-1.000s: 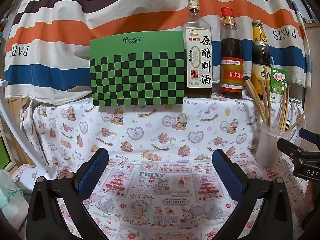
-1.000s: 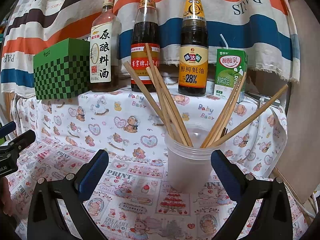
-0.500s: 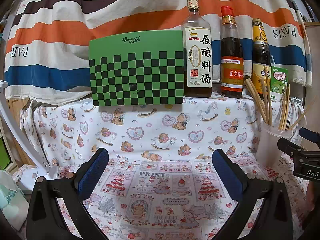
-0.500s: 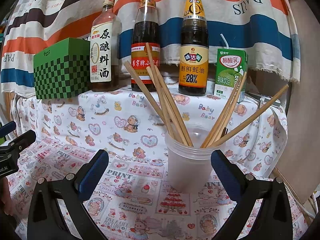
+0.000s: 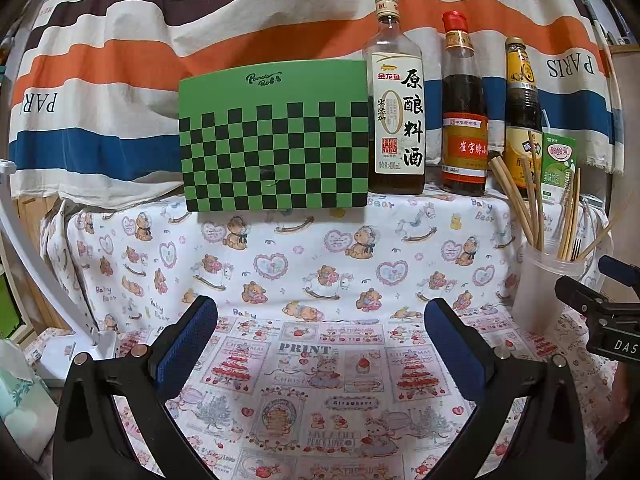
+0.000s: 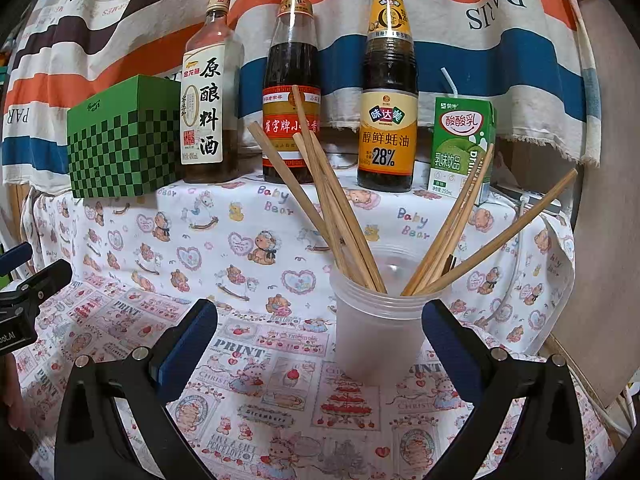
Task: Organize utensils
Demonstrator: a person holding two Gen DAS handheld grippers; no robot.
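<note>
A translucent plastic cup (image 6: 380,332) stands on the printed tablecloth (image 6: 260,360) and holds several wooden chopsticks (image 6: 340,216) that fan out left and right. My right gripper (image 6: 320,340) is open and empty, its jaws wide apart just in front of the cup. The cup also shows at the right of the left wrist view (image 5: 540,288) with the chopsticks (image 5: 532,200). My left gripper (image 5: 320,340) is open and empty over the bare cloth, left of the cup. The right gripper's body shows at the right edge of the left wrist view (image 5: 600,312).
On a raised ledge behind stand a green checkered box (image 5: 276,136), a cooking wine bottle (image 6: 208,96), a dark sauce bottle (image 6: 292,92), an oyster sauce bottle (image 6: 388,96) and a green milk carton (image 6: 460,148). A striped cloth hangs behind. A board (image 6: 600,200) stands at the right.
</note>
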